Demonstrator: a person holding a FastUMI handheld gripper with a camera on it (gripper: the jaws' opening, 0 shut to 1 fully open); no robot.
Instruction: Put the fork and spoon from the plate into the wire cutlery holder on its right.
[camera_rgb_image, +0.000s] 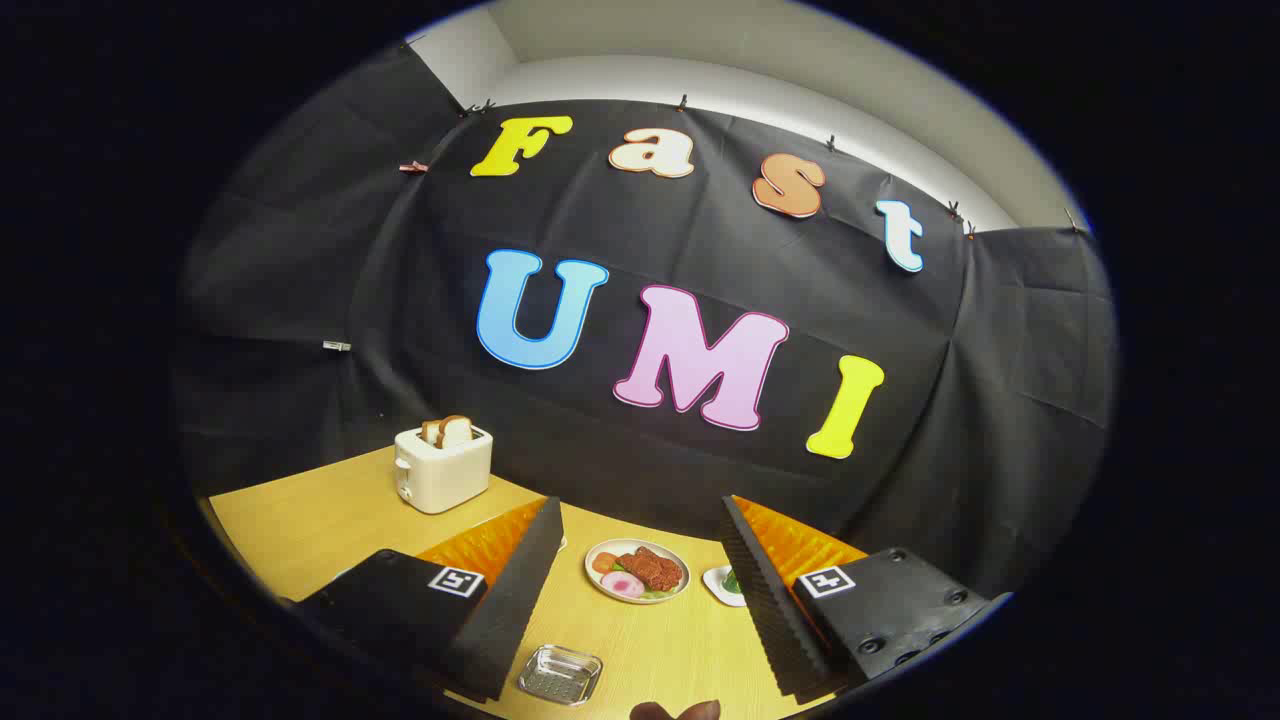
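Wooden surface (300, 520) under all, with a white toaster (442, 468) holding bread slices at far left. Jaws of the gripper (640, 560) wide apart, gripping nothing. Between and beyond them a plate (637, 571) of food; nearer, a small metal tray (560, 675); fork and spoon not discernible.

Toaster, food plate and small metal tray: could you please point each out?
toaster (443, 472), gripper view, front wall.
food plate (600, 583), gripper view, near rim.
small metal tray (560, 676), gripper view, perforated floor.
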